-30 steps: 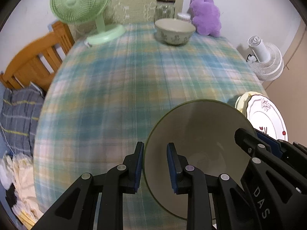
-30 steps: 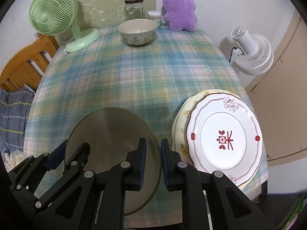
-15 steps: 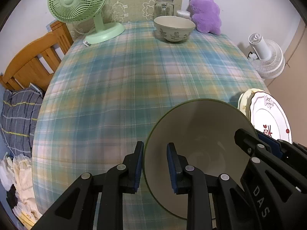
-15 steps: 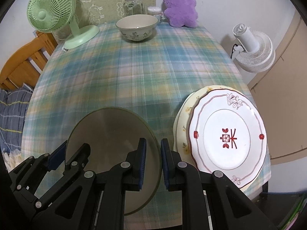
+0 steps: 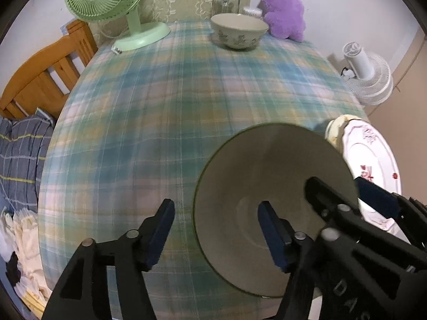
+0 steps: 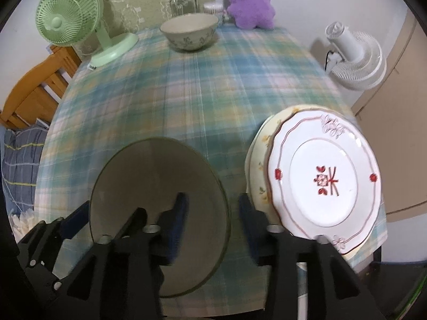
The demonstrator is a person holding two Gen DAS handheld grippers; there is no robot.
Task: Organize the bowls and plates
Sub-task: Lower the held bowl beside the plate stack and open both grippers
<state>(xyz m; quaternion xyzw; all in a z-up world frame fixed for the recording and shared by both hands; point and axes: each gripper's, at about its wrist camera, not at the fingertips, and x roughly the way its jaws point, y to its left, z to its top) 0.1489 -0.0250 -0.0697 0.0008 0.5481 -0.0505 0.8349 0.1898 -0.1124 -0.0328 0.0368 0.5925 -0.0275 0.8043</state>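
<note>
Left tongs (image 5: 214, 222) have just been opening; they stand released, straddling the near-left rim of the plain beige bowl with a green edge (image 5: 269, 186), pads clear of it. The bowl sits on the plaid-clothed bench (image 5: 173, 106), near its front. Right tongs (image 6: 213, 208) have also just been opening, released astride the bowl's right rim. Just right: white scalloped plate with red motifs (image 6: 325, 178) stacked on a cream plate (image 6: 260, 176). Floral bowl (image 6: 189, 32) at the far edge.
</note>
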